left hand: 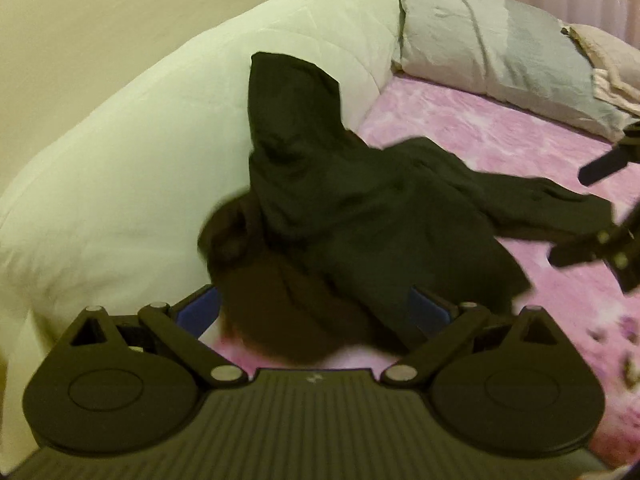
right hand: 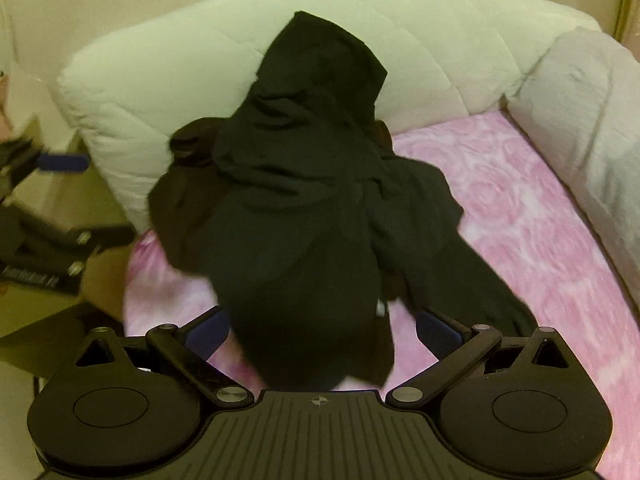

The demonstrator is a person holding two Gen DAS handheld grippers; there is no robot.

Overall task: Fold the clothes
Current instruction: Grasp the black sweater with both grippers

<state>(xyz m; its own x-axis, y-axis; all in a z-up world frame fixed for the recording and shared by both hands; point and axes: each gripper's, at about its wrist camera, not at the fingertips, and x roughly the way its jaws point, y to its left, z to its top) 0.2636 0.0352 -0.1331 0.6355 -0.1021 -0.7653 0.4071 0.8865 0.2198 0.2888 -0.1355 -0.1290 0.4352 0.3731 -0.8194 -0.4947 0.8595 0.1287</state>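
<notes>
Loosely heaped black garment (right hand: 304, 208), one end pointing up the duvet (right hand: 168, 72), both tongs spread.

Crumpled black garment (right hand: 304, 200) heaped on pink bedsheet (right hand: 520, 216), upper end draped against white quilted duvet (right hand: 192, 72), right gripper (right hand: 322, 330) jaws spread wide, straddling its near edge

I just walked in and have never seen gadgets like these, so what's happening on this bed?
A person is holding a two-finger gripper in each hand to fold clothes. Right now a crumpled black garment lies in a heap on the pink bedsheet, its upper part draped up against a white quilted cushion. The left gripper and right gripper are both open, fingers spread on either side of the garment's near edge. Nothing is gripped or folded yet.
</notes>
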